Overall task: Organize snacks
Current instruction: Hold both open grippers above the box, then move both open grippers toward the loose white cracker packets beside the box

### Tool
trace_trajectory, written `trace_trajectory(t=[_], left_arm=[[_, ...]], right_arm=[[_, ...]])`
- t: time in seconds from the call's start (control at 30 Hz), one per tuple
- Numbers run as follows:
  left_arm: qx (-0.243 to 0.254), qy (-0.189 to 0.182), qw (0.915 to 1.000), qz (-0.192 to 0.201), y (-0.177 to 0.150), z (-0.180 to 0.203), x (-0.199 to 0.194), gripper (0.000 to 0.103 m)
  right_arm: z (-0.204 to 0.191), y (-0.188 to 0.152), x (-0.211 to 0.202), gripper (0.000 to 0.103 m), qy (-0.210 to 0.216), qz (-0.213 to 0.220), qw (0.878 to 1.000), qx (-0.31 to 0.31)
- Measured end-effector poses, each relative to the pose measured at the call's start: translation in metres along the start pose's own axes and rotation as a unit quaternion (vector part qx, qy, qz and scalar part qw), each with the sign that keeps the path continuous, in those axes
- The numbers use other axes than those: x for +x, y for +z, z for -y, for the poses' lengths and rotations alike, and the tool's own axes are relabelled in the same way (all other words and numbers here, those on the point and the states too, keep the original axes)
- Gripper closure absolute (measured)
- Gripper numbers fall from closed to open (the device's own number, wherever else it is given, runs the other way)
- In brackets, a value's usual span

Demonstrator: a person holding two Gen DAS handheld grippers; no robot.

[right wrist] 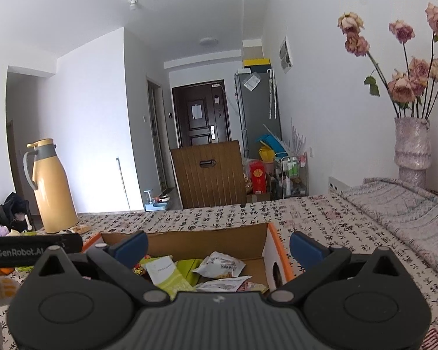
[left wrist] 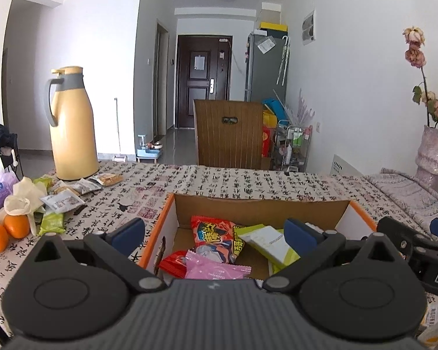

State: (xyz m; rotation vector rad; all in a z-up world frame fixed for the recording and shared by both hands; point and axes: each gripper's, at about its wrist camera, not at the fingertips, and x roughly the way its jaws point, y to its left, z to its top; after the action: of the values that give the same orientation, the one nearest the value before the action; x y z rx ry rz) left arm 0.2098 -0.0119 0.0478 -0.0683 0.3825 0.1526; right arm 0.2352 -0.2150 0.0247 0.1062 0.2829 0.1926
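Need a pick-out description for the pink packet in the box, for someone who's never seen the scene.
Start at the orange-rimmed cardboard box on the patterned tablecloth, straight ahead of the left tool. Look at its near edge, by the left wall: the pink packet lies there, partly over a red wrapper. It is the only translucent pale-pink packet; its neighbours are red-orange or lime green.

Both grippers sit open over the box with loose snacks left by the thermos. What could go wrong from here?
1. The remaining snack packets lie mixed with a crumpled tissue and oranges; the left gripper might grab the wrong thing.
2. They sit close to the tall yellow thermos, which a reach could knock.
3. The grippers are side by side over the box; the right gripper could clash with the left.
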Motion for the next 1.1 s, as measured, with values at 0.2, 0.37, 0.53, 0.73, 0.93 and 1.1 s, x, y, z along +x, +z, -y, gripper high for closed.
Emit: trace_trajectory(t=[0.2, 0.37, 0.53, 0.73, 0.93, 1.1], left_arm=[[0.006, -0.006, 1.0000, 0.005, -0.001, 0.003, -0.022, 0.000], [0.015, -0.010, 0.9998, 0.000, -0.010, 0.004, -0.037, 0.000], [0.020, -0.011, 0.9997, -0.012, -0.023, 0.003, -0.048, 0.000], [0.028, -0.014, 0.9991, -0.030, -0.040, 0.000, -0.054, 0.000], [0.032, -0.020, 0.9982, -0.047, -0.055, -0.003, -0.059, 0.000], [0.039, -0.024, 0.9972, -0.059, -0.067, -0.005, -0.060, 0.000]], right_arm=[[0.003, -0.001, -0.020, 0.000, -0.003, -0.001, 1.000, -0.004], [0.006, -0.007, -0.037, 0.000, -0.008, -0.008, 1.000, -0.007], [0.010, -0.017, -0.053, 0.000, -0.011, -0.019, 1.000, -0.008], [0.015, -0.030, -0.067, 0.000, -0.015, -0.036, 0.999, -0.013], [0.021, -0.041, -0.077, 0.000, -0.019, -0.053, 0.998, -0.012], [0.030, -0.048, -0.080, 0.000, -0.029, -0.067, 0.997, -0.008]])
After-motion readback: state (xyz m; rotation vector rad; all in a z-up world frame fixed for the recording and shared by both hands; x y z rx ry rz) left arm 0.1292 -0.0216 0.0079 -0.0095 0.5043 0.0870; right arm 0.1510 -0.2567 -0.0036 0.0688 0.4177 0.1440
